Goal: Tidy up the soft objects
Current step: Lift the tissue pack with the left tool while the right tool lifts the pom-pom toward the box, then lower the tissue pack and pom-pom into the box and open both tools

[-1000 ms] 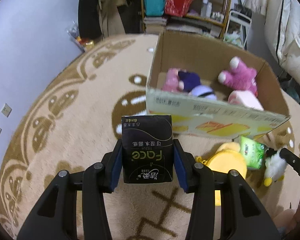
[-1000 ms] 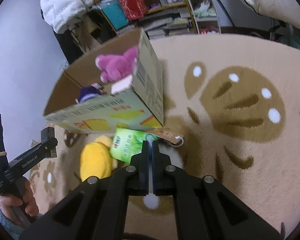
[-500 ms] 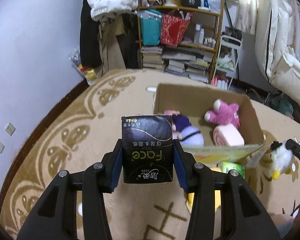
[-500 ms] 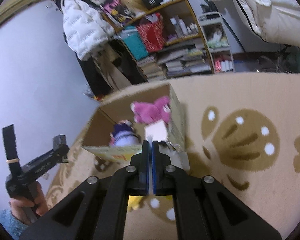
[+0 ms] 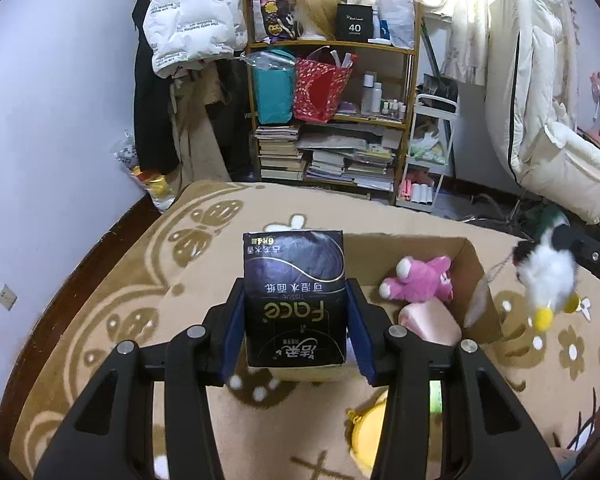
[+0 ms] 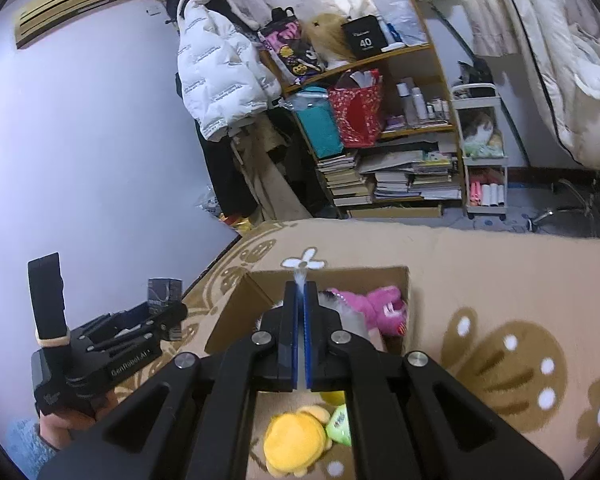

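Over the beige patterned carpet (image 5: pixel 112 288), the left gripper (image 5: pixel 296 322) fingers clamp a light, squashy black tissue pack (image 5: pixel 295 296) by its flat sides, while the right gripper (image 6: pixel 300 308) fingers pinch a featherweight white fluffy plush toy (image 5: pixel 546 276) by its fur.

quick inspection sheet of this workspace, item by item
surface: tan patterned rug, on the floor.
job's things: black tissue pack held in the left gripper; white fluffy toy hanging from the right gripper; pink plush and a pink roll inside the cardboard box; yellow plush and green packet on the rug in front of the box.
clutter: nothing seen on the rug beyond these.
grippers: left shut on the tissue pack; right shut on the toy's fur.
cables: nothing seen.
surroundings: crowded bookshelf, white puffer jacket, white bedding.
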Action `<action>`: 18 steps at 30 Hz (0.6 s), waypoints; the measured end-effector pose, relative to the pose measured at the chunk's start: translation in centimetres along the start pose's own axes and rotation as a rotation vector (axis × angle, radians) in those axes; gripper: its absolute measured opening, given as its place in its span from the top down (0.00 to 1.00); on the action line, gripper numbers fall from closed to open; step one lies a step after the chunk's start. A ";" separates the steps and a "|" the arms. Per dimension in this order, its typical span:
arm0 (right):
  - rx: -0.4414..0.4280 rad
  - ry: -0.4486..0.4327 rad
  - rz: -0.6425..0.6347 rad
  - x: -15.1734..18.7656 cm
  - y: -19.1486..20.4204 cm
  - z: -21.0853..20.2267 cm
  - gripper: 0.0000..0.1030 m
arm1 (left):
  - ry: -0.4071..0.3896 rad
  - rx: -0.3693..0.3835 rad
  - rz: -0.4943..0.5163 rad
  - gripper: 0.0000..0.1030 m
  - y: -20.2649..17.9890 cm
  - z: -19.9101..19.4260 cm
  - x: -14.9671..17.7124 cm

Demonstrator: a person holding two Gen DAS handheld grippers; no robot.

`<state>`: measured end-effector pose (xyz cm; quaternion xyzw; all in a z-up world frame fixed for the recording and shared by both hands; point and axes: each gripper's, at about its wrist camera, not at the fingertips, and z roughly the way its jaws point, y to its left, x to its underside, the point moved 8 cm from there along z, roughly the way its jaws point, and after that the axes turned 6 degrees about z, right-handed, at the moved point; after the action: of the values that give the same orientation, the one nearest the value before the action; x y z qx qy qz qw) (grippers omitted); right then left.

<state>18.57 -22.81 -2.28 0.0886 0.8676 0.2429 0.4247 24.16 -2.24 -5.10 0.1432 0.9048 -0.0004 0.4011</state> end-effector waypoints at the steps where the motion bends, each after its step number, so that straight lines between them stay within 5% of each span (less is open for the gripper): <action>1: -0.001 0.000 -0.005 -0.3 0.2 0.5 0.97 | -0.002 0.008 -0.003 0.57 -0.1 0.2 -0.3; 10: 0.038 0.068 0.003 1.0 -1.2 4.3 0.97 | -0.008 0.021 0.039 0.56 -1.6 2.7 -1.7; 18: 0.073 0.160 0.034 3.7 -3.6 7.3 0.96 | 0.068 0.057 0.047 0.56 -3.7 6.2 0.7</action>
<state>22.12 -22.07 -10.42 0.0990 0.9055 0.2243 0.3464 27.23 -6.36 -10.18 0.1759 0.9139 -0.0120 0.3656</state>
